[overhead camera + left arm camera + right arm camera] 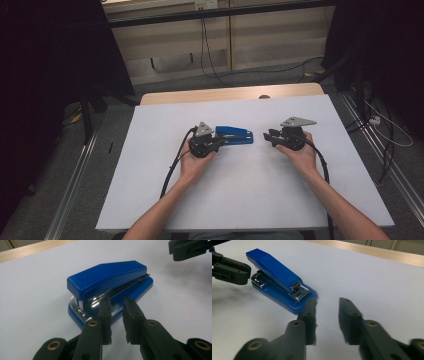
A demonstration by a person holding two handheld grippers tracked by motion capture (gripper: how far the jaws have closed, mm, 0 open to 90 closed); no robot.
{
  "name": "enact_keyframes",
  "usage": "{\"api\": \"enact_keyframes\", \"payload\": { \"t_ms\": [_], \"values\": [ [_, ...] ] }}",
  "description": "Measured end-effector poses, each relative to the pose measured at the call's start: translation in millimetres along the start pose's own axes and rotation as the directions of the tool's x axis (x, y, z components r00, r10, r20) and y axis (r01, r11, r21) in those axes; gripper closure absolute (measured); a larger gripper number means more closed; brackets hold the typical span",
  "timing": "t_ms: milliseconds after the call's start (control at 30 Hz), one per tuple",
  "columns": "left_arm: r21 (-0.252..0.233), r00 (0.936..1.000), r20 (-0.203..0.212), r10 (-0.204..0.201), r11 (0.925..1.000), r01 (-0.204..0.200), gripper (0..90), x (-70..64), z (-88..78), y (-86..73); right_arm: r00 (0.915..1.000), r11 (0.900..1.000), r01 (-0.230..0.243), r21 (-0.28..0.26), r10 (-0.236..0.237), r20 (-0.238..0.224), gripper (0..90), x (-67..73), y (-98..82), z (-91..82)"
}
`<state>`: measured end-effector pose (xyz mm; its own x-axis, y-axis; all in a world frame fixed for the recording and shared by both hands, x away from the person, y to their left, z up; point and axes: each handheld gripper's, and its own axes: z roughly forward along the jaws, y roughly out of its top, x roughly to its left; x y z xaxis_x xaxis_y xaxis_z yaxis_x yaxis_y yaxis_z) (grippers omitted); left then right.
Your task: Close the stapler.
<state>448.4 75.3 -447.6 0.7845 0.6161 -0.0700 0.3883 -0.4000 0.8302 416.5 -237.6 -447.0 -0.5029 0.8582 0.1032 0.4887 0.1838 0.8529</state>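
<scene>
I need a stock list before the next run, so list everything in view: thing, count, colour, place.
stapler: one, blue with a chrome inner part, lying on the sheet between the two grippers, nearer the left one.
sheet: one, white, covering most of the table top.
table: one, light wood, its bare far edge showing beyond the sheet.
cables: a few, black, hanging at the wall and lying on the floor behind the table.
left gripper: one, black, jaws open, tips right at the stapler's side, gripping nothing.
right gripper: one, black, jaws open, just off the stapler's end, empty.
hands: two, one holding each gripper.
</scene>
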Motion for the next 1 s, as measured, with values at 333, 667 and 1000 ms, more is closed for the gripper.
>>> {"api": "enact_keyframes", "payload": {
  "t_ms": [333,667,1000],
  "values": [
    [-0.034,0.9964,-0.071,-0.047,0.9984,0.044,43.2,6.4,-17.1,-3.4,0.9996,0.999,-0.023,-0.032,0.023,0.013,28.8,2.6,2.7,-6.5],
    [-0.042,0.9937,-0.103,-0.044,0.9983,0.04,6.7,7.7,-27.0,-3.6,0.9979,0.997,-0.022,-0.072,0.027,0.06,4.9,5.6,3.7,-12.0],
    [-0.106,0.9942,-0.083,-0.07,0.9925,0.061,4.4,6.1,-49.3,-10.5,0.9984,0.996,0.003,-0.094,0.002,0.057,3.7,16.0,3.8,-17.5]
  ]
}}
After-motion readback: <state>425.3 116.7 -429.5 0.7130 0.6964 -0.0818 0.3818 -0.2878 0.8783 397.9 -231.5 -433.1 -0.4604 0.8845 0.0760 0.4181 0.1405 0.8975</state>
